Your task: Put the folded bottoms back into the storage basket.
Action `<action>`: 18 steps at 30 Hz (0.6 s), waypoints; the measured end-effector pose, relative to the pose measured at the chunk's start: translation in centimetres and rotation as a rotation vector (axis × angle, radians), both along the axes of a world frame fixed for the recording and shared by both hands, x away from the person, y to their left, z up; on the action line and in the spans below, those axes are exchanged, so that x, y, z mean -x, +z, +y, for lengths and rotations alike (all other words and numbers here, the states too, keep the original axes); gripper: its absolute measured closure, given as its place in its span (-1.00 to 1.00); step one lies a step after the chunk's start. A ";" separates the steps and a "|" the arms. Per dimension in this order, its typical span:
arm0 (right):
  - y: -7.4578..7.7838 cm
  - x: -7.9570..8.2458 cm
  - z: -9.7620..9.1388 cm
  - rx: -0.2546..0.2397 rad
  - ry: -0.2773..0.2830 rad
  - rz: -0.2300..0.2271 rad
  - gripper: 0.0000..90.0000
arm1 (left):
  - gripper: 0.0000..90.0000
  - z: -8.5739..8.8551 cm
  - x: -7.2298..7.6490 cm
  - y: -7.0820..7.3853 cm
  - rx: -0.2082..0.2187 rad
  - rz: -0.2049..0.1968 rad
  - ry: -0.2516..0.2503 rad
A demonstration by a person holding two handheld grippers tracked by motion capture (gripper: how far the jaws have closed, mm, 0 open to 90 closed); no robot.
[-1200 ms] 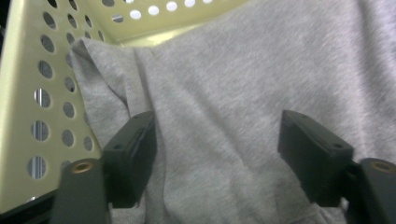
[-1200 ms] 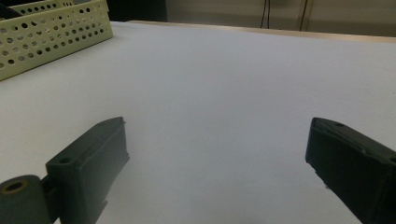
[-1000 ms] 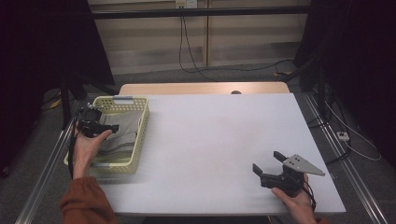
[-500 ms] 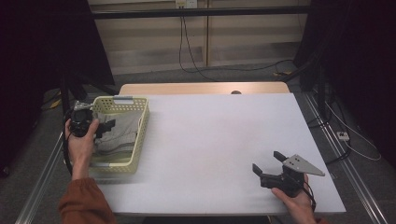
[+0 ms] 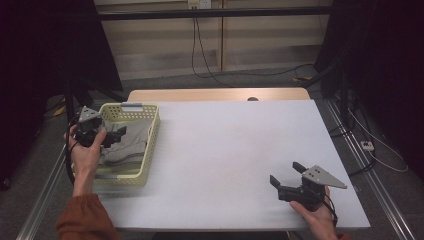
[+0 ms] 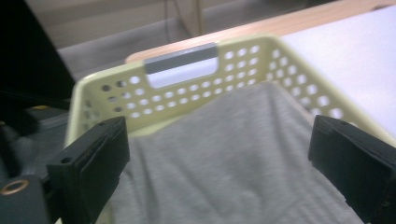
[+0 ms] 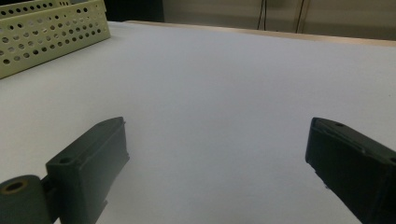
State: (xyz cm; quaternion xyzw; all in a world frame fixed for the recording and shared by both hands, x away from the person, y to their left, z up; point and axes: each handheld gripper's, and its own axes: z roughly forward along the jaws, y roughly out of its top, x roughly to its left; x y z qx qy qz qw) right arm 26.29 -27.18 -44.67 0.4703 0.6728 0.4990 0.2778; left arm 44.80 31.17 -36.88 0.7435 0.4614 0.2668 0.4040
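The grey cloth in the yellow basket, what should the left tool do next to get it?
Probably lower the open left tool straight down onto the soft grey folded cloth. Its jaws stand wide apart above it, holding nothing, and the cloth lies inside the pale yellow perforated plastic basket.

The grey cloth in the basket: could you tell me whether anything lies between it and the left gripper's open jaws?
Nothing visible does. The left gripper hangs open over the basket, and in its own view the grey cloth lies bare between the jaws, with no lid or other item on it.
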 end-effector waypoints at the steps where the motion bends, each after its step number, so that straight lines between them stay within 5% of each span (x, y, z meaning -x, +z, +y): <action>1: 0.0 0.0 0.0 0.001 0.001 -0.002 -0.88 | -0.88 0.0 0.1 0.1 0.019 -0.001 -0.005; 13: 0.0 0.0 -0.1 0.001 0.000 -0.001 -0.88 | -0.88 0.4 1.7 0.7 0.009 -0.015 -0.034; 18: 0.0 0.0 0.0 0.000 -0.002 -0.001 -0.88 | -0.82 0.8 2.7 1.0 0.064 -0.042 -0.035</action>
